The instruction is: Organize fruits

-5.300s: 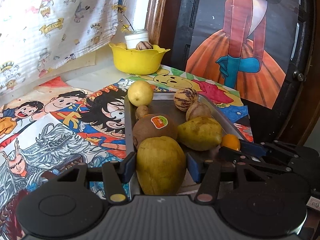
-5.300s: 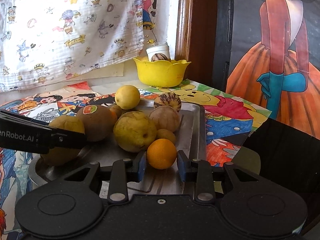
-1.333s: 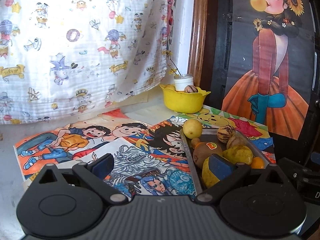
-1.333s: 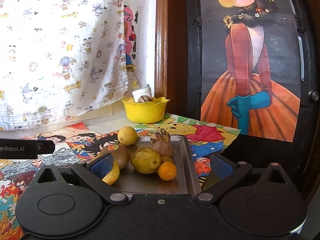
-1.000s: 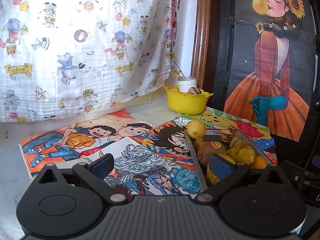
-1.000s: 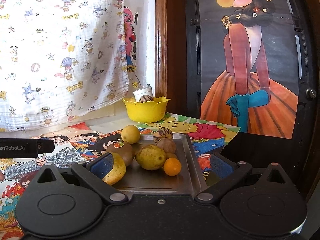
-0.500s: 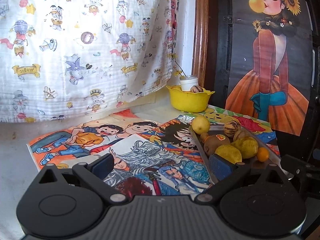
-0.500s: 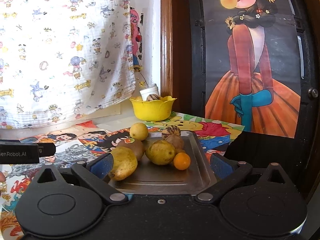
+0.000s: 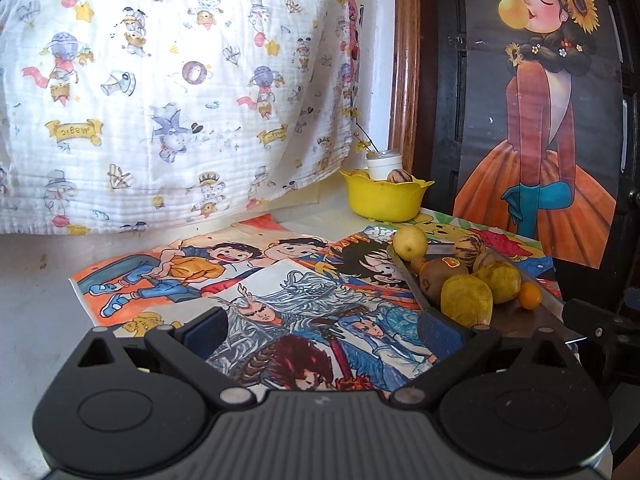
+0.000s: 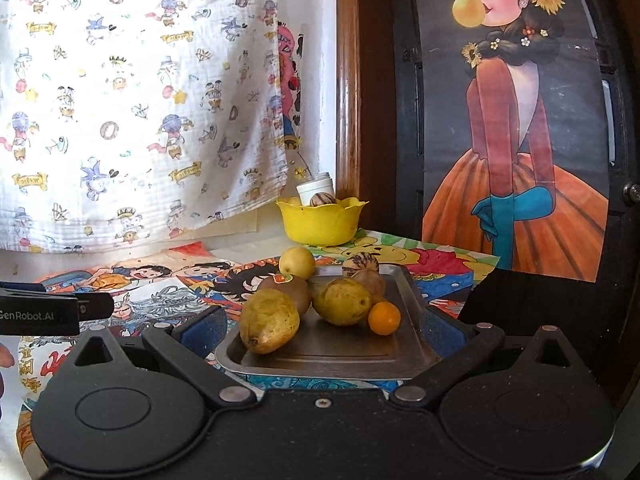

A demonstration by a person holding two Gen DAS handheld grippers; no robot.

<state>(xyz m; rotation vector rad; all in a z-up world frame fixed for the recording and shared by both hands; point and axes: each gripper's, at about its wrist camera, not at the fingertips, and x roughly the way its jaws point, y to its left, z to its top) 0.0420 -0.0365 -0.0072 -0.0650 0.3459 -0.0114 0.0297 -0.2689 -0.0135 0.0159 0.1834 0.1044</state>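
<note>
A metal tray (image 10: 404, 292) holds several fruits: a long yellow-green mango (image 10: 269, 320), a brown kiwi (image 10: 286, 290) with a sticker, a round yellow-green fruit (image 10: 342, 301), a small orange (image 10: 384, 318), a lemon (image 10: 297, 262) and striped fruits (image 10: 360, 264). My right gripper (image 10: 322, 330) is open, pulled back in front of the tray with nothing held. Left of the tray, my left gripper (image 9: 320, 328) hangs open over the cartoon posters; the tray (image 9: 548, 312) and mango (image 9: 466, 300) show at right.
A yellow bowl (image 10: 322, 220) with a striped fruit (image 10: 322, 199) stands at the back by a white jar (image 10: 315, 188). Cartoon posters (image 9: 240, 276) cover the table. A printed cloth (image 9: 160, 100) hangs behind, a dark door with a painted poster (image 10: 516, 160) at right.
Both grippers have opened, let go of the mango and the orange on the tray, and drawn back; the left one has swung further left over the posters.
</note>
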